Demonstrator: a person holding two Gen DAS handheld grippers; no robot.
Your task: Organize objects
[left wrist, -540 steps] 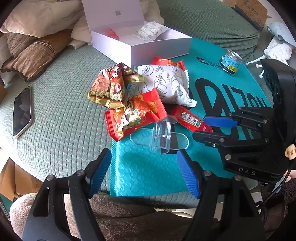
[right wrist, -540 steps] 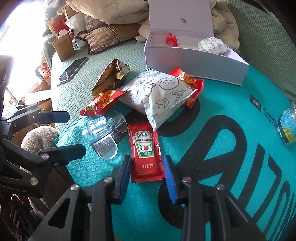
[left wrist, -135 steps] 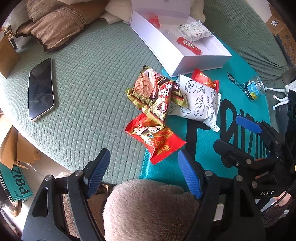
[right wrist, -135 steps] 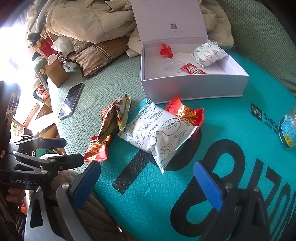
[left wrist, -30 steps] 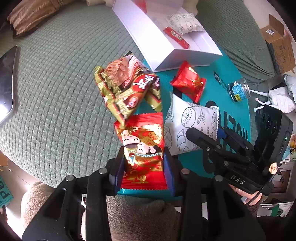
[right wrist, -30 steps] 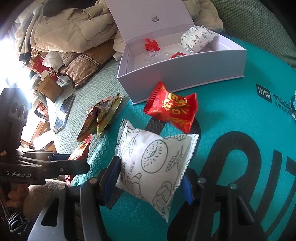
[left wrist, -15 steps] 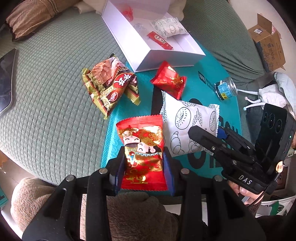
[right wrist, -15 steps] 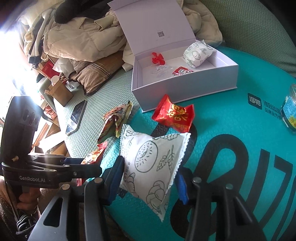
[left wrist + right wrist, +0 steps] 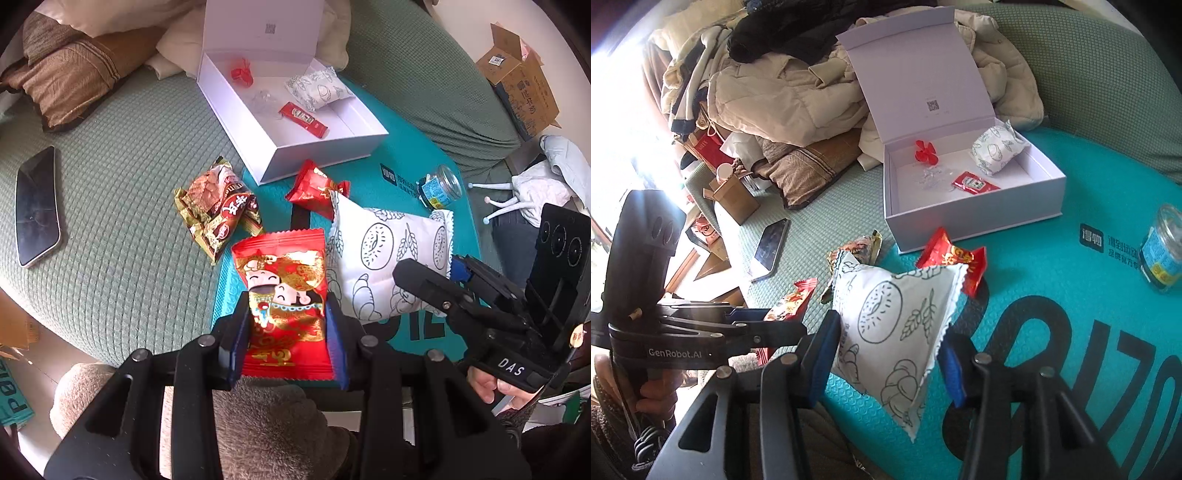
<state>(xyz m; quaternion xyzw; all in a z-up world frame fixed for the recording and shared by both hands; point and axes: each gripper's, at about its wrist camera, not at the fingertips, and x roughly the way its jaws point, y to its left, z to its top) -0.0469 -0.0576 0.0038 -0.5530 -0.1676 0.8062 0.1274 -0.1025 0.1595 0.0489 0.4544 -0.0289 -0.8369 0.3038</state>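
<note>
Snack packets are both lifted now: the left gripper point(image 9: 288, 332) pinches the red cartoon-printed foil packet point(image 9: 284, 291), the right gripper point(image 9: 890, 354) clamps the white doughnut-patterned pouch point(image 9: 897, 325), raised off the teal mat point(image 9: 1052, 295), ready for the open white box point(image 9: 975, 199).

A red packet point(image 9: 286, 291) printed with a cartoon figure is sitting upright between the left tongs point(image 9: 288, 332), pinched at its sides. A white packet point(image 9: 897, 328) with bread drawings is hanging tilted between the right tongs point(image 9: 890, 362), which are closing on it. A small red packet point(image 9: 316, 186) and a brown-gold packet point(image 9: 218, 212) are lying on the teal mat point(image 9: 413, 147) just beside the open white box point(image 9: 321, 155). The box is holding a ketchup sachet point(image 9: 304, 120), a white packet and a red flower point(image 9: 242, 74).
</note>
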